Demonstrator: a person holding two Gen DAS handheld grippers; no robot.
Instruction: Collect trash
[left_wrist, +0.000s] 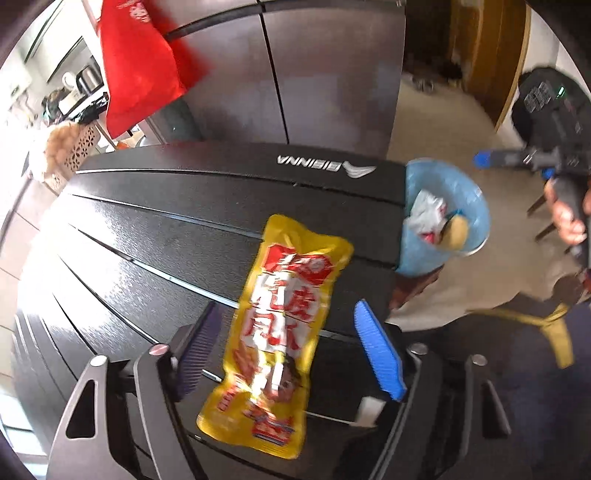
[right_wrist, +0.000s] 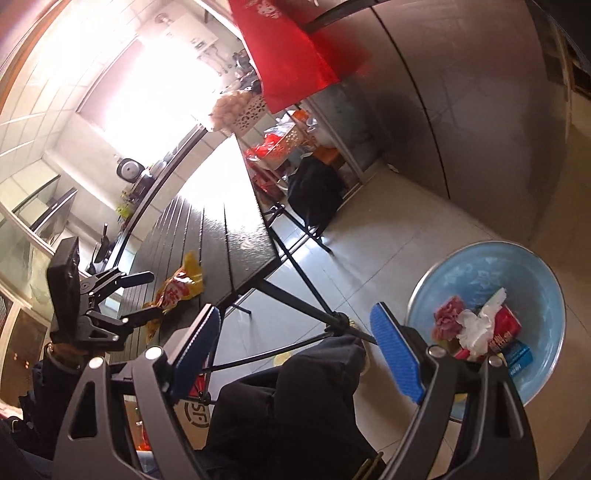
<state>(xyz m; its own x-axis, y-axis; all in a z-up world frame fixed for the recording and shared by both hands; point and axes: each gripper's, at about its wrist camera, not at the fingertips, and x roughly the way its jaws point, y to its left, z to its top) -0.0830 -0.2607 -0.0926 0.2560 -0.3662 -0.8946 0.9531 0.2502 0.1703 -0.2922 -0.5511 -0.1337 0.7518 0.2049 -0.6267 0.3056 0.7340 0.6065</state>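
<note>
A yellow snack wrapper (left_wrist: 277, 328) with red print lies flat on the black slatted table (left_wrist: 147, 229). My left gripper (left_wrist: 286, 314) points down over it, open, with the wrapper between the blue pads (left_wrist: 376, 347), which stand clear of its edges. The right wrist view shows the same wrapper (right_wrist: 181, 288) beside the left gripper (right_wrist: 155, 295). My right gripper (right_wrist: 295, 310) is open and empty, held off the table's end beside the blue-lined bin (right_wrist: 487, 280). The bin (left_wrist: 443, 221) holds tissue, a red packet and other scraps.
A red bag (left_wrist: 140, 62) hangs in front of a grey fridge (left_wrist: 295, 74) behind the table. A basket of pale round items (left_wrist: 70, 147) stands at the far left. A person's dark-trousered leg (right_wrist: 295, 387) and the table's folding legs (right_wrist: 295, 288) fill the floor beside the bin.
</note>
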